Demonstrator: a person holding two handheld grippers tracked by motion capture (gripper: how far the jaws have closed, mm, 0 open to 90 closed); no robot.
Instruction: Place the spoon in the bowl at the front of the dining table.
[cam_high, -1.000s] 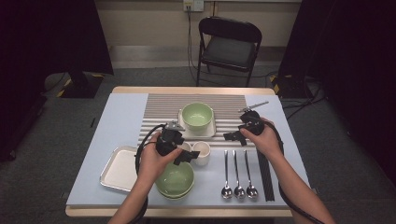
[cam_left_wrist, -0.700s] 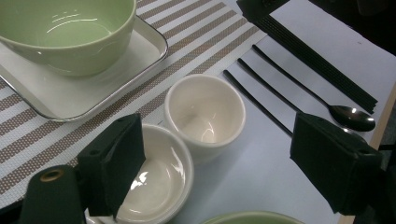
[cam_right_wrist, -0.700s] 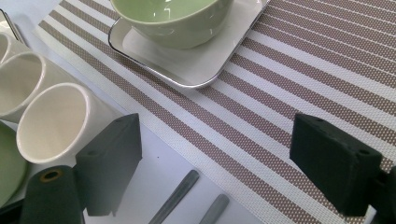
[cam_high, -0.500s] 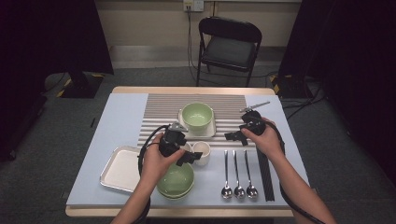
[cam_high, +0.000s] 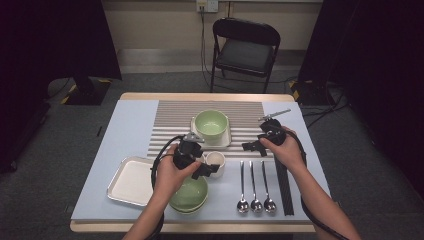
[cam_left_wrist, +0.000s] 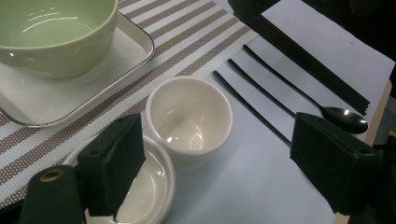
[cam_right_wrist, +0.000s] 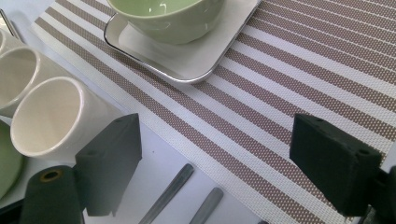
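Dark-walled room, folding chair (cam_high: 245, 47) behind a table (cam_high: 125, 125) with a striped mat. Left to right: empty white tray (cam_high: 131, 180) near the front left corner; left gripper (cam_high: 207, 170), jaws wide, poised over a cream cup (cam_left_wrist: 189, 119) at the mat's front edge; three spoons (cam_high: 255, 187); right gripper (cam_high: 252, 147), jaws wide, holding nothing. Step judged: approach to grasp. Next move: lower, straddle the cup's rim, close.

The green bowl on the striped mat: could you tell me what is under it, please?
The green bowl sits on a white square plate whose rim shows around it. The plate's middle is covered by the bowl.
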